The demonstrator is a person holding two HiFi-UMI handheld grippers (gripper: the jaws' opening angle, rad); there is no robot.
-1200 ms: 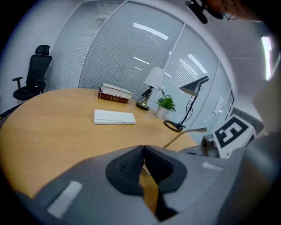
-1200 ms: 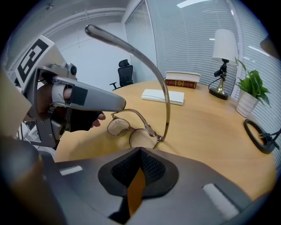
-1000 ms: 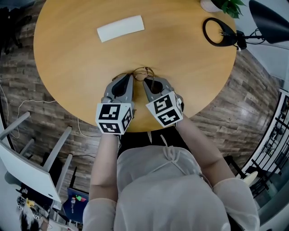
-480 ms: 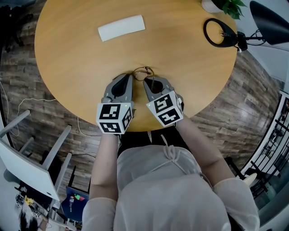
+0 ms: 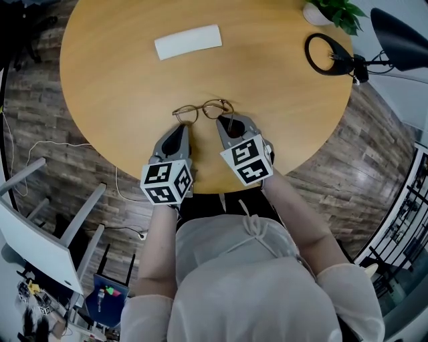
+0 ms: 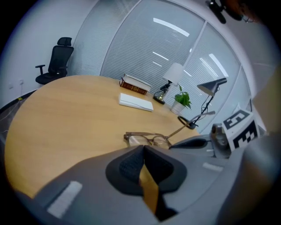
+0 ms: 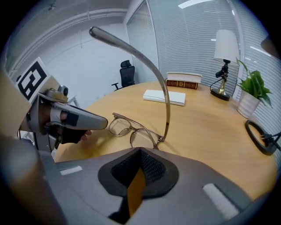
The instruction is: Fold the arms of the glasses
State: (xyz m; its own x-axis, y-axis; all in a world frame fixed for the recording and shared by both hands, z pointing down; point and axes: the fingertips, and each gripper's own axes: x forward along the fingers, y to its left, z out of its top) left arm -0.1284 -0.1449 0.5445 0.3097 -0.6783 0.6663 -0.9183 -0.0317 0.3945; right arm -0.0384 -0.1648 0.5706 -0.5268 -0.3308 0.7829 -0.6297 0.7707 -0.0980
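Note:
Thin brown-framed glasses [image 5: 202, 110] lie on the round wooden table [image 5: 120, 87], lenses side by side. In the left gripper view one arm of the glasses [image 6: 147, 139] lies folded along the frame. In the right gripper view the other arm [image 7: 166, 101] sticks out open, rising over my right gripper. My left gripper [image 5: 181, 128] sits just behind the left lens, shut and empty, a little apart from it. My right gripper [image 5: 224, 121] is shut just behind the right hinge, with nothing between its pads [image 7: 147, 165].
A white flat case [image 5: 188, 42] lies at the far side of the table. A black ring-shaped lamp head [image 5: 328, 53] and a potted plant [image 5: 334, 10] sit at the far right, with books [image 7: 183, 81] and a small table lamp [image 7: 224, 52]. The table's edge runs just under both grippers.
My left gripper has drawn back from the glasses toward the table edge and slightly left, uncovering the left lens. The right gripper has stayed at the right hinge.

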